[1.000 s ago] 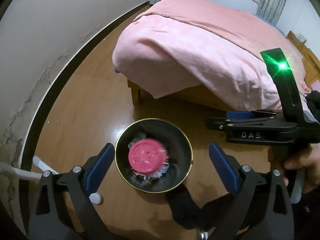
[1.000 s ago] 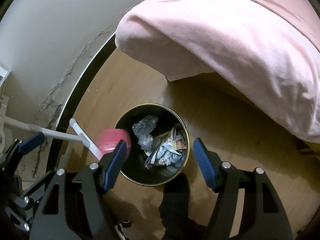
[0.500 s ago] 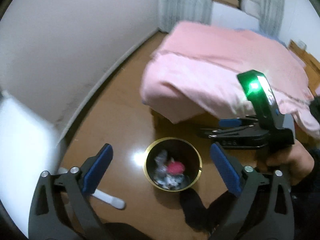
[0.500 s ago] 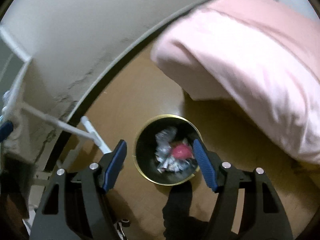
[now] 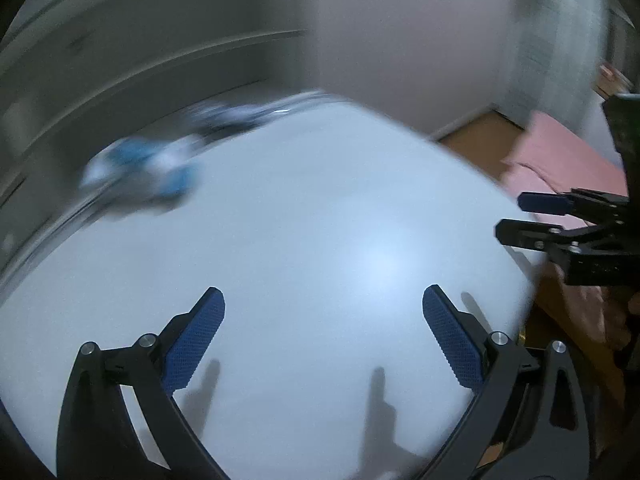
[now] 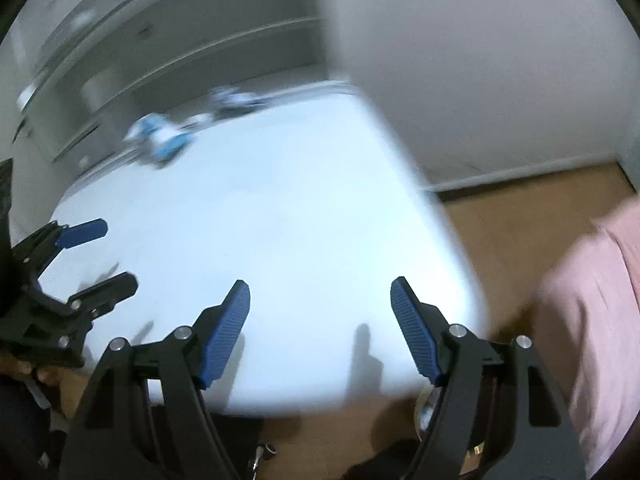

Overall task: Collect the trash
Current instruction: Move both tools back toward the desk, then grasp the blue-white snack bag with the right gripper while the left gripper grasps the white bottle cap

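Both views are blurred by motion. My left gripper (image 5: 323, 330) is open and empty above a white table (image 5: 320, 240). My right gripper (image 6: 320, 316) is open and empty above the same white table (image 6: 280, 220). Blue and white trash (image 5: 140, 168) lies at the table's far left edge; it also shows in the right wrist view (image 6: 164, 140). More pale trash (image 5: 236, 114) lies farther back, seen too in the right wrist view (image 6: 236, 102). The right gripper (image 5: 532, 218) shows at the right of the left view, the left gripper (image 6: 100, 252) at the left of the right view.
A pink bed (image 6: 592, 300) stands to the right over a wooden floor (image 6: 520, 200). White drawers or shelves (image 6: 180, 48) rise behind the table. A gold bin rim (image 5: 523, 334) peeks out past the table's right edge.
Both grippers have swung up and away from the trash bin on the floor to face the white table. The pink item stayed in the bin.
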Motion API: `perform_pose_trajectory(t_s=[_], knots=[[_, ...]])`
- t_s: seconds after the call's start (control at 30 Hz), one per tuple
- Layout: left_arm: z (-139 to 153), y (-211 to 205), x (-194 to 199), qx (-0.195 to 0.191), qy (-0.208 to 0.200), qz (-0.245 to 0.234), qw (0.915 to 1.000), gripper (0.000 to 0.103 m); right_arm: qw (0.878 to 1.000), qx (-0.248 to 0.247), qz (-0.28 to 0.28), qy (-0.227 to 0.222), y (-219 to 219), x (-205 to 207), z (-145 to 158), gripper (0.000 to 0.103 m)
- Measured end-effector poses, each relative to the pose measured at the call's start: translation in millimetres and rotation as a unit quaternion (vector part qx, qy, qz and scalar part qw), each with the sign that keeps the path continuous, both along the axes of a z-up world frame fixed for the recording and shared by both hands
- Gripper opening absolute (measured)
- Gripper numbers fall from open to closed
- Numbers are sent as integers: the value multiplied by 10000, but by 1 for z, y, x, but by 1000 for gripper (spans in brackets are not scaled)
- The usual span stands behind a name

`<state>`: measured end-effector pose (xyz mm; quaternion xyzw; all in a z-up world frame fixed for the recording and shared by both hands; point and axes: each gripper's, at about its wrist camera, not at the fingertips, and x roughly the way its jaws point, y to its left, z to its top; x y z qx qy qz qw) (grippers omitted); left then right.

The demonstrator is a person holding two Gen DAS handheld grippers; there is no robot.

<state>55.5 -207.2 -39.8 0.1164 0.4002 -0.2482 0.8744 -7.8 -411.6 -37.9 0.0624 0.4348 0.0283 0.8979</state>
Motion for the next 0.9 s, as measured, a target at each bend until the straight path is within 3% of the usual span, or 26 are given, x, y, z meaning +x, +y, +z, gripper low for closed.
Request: perform_pose_trajectory(t_s=[0.23,0.4,0.6,0.63,0.7,0.73,0.8,0.9], knots=[[-8,128,45,-249,382,1286,9906,96,9897,-179,1414,103,136,117,5,71],[-14,175,65,-216,534,1543,9863,96,9779,-745,1945,190,207,197,9,72],[-21,192,84,-115,577,1610,9852,96,9645,-1513,2151,224,250,261,4,72],[-21,195,85,-103,587,1602,9853,96,9630,-1551,2187,272,253,267,3,70],[-23,195,92,-77,619,1599,9852,96,9602,-1574,2271,399,259,277,-1,42],[-23,194,97,-75,634,1584,9853,96,9600,-1597,2261,423,260,280,-2,36],[-24,190,105,-93,654,1530,9860,96,9625,-1420,2273,429,255,279,2,30],[-24,179,122,-58,593,1419,9881,96,9699,-1056,2175,301,234,270,18,29]])
